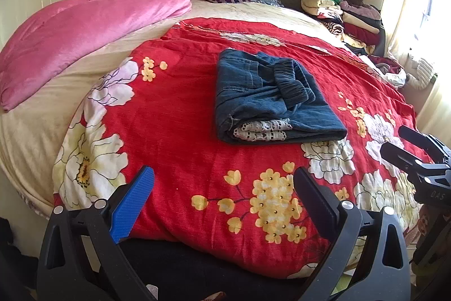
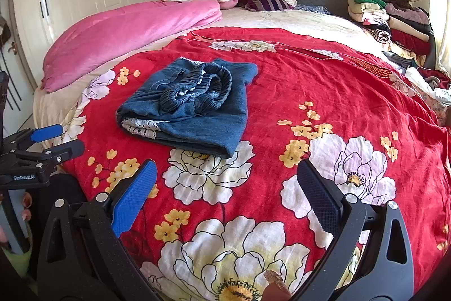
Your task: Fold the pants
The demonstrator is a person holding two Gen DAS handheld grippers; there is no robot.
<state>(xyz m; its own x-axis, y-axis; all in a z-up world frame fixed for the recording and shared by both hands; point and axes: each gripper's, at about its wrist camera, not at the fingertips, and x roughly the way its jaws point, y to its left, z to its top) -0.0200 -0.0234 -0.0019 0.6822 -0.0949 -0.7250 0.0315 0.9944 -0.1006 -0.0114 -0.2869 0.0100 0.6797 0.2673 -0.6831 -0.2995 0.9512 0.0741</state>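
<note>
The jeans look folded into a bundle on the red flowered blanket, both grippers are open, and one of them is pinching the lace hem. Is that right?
Not quite: neither gripper touches the jeans. In the right wrist view the right gripper is open above the red flowered blanket, short of the bundle, and the left gripper is open and apart from it too. The rest is right.

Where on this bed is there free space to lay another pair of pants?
Free: red floral blanket right of the folded jeans, and the strip between jeans and grippers. Crowded: clothes pile by the window, pink quilt along the left.
</note>
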